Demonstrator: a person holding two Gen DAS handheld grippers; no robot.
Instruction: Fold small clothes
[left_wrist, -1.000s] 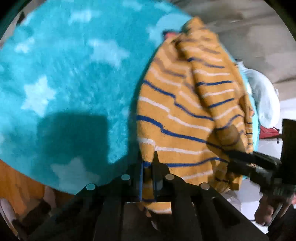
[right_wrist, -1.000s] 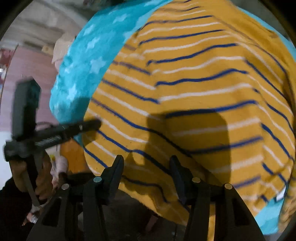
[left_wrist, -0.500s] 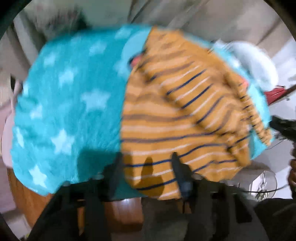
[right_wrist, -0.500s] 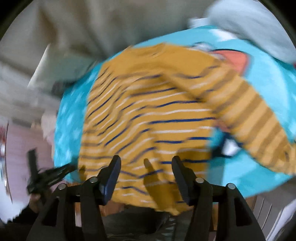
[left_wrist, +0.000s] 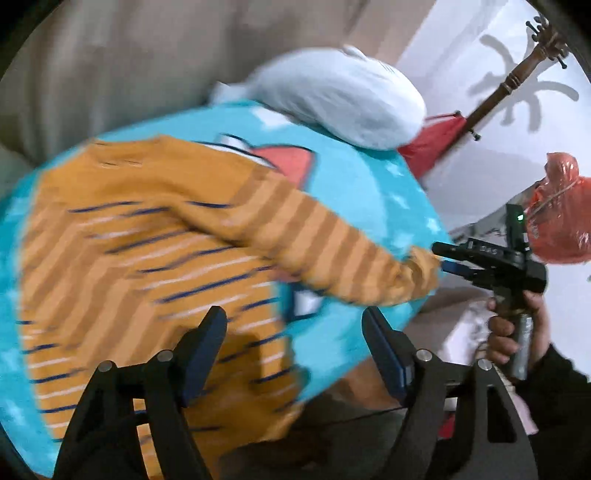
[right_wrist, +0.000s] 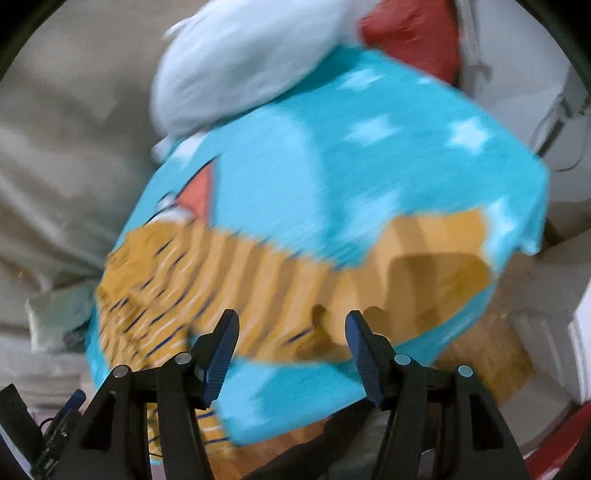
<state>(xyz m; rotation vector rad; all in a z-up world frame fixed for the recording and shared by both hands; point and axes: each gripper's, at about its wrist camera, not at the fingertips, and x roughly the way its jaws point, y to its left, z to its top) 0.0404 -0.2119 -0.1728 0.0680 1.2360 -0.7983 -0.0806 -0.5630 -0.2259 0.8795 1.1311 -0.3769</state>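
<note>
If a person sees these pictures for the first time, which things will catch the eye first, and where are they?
First, the mustard-yellow striped sweater lying on the bright turquoise star-patterned blanket, one sleeve stretched out to the blanket's right edge in the left wrist view. Next, the pale blue pillow at the blanket's far end. At the right edge of that view, an orange-red plastic bag glows behind the right claw.

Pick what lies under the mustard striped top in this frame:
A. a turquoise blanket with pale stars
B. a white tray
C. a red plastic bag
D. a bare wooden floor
A: the mustard striped top is spread on a turquoise blanket with pale stars, whose fabric shows around it in both wrist views.
</note>
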